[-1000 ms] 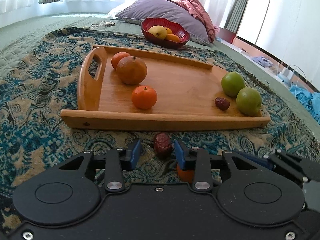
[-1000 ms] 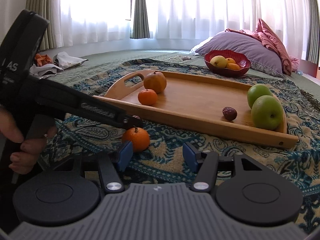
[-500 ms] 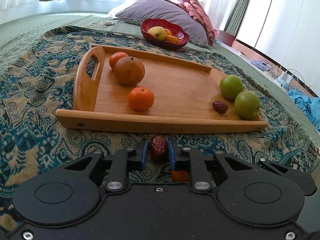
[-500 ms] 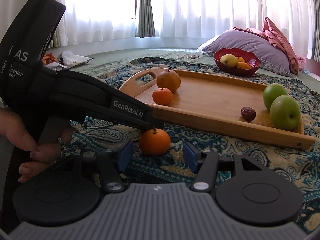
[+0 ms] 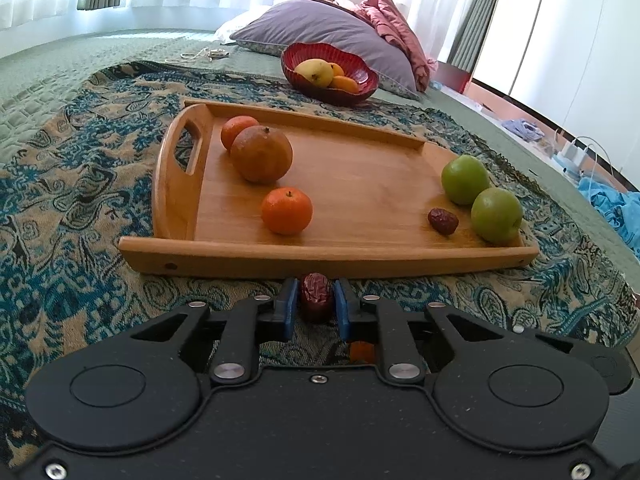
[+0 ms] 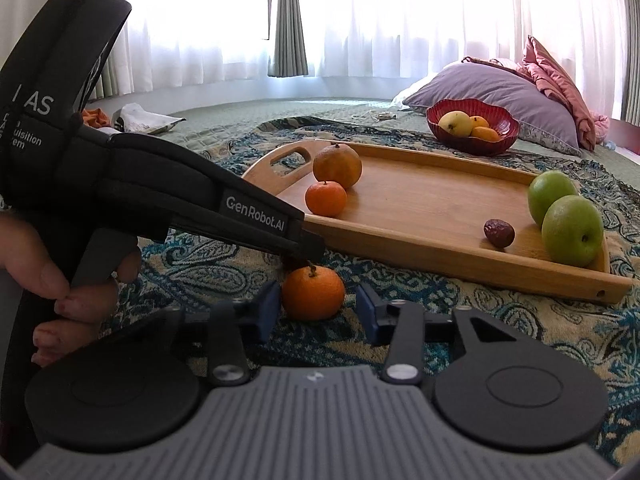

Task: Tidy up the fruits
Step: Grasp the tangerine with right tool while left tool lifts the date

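Note:
My left gripper (image 5: 316, 304) is shut on a dark red date (image 5: 316, 297), held just in front of the wooden tray (image 5: 320, 258). The tray holds a large brownish orange (image 5: 261, 153), two small mandarins (image 5: 286, 211), a second date (image 5: 443, 221) and two green apples (image 5: 496, 220). My right gripper (image 6: 316, 312) is open, its fingers on either side of a loose mandarin (image 6: 313, 293) lying on the patterned blanket. The left gripper's body (image 6: 200, 208) reaches across the right wrist view, its tip just above that mandarin.
A red bowl (image 5: 330, 74) with yellow and orange fruit stands behind the tray, in front of a purple pillow (image 5: 320, 32). The tray also shows in the right wrist view (image 6: 440, 240). A patterned blue blanket (image 5: 80, 184) covers the green bed. Blue cloth (image 5: 616, 208) lies at the right.
My left gripper closed on the date and lifted slightly. My right gripper moved forward until the loose mandarin sat between its open fingers.

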Demonstrator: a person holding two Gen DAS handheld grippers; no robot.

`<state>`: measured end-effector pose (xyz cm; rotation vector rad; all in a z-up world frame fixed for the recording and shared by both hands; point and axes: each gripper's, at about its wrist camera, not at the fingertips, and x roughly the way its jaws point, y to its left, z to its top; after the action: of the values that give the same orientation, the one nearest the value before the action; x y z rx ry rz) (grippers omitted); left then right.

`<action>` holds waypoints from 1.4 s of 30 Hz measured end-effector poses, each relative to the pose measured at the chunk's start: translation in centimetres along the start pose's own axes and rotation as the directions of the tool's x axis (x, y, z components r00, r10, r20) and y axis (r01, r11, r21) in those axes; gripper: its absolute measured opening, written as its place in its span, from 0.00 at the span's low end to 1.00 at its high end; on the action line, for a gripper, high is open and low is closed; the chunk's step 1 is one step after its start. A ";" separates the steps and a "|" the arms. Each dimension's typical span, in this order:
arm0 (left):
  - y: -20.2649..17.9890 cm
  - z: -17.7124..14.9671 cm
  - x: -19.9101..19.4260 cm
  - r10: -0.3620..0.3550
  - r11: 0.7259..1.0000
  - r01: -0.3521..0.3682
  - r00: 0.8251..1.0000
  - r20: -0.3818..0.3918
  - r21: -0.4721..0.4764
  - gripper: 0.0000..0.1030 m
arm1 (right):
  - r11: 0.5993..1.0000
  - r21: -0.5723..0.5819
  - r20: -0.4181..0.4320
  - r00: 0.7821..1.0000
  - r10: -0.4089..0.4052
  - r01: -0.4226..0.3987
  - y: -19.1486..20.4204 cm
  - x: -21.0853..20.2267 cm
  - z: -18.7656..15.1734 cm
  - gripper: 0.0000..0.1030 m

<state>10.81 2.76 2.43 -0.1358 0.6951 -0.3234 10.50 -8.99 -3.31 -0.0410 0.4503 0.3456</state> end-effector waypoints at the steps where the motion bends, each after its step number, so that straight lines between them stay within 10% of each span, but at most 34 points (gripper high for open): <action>1: 0.0 0.1 -0.1 -0.001 1.000 0.001 1.000 0.004 0.002 0.18 | 1.000 0.003 0.003 1.000 0.000 0.000 0.0 0.0 0.0 0.39; 42: -2.1 4.6 -0.2 0.019 0.998 -0.024 0.995 0.101 0.053 0.18 | 0.978 0.124 0.103 0.979 -0.178 0.165 -5.5 -0.4 3.8 0.38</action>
<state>13.16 0.90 6.52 -0.0926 0.5878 -0.3124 13.58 -13.84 0.13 0.0517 0.3498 0.1502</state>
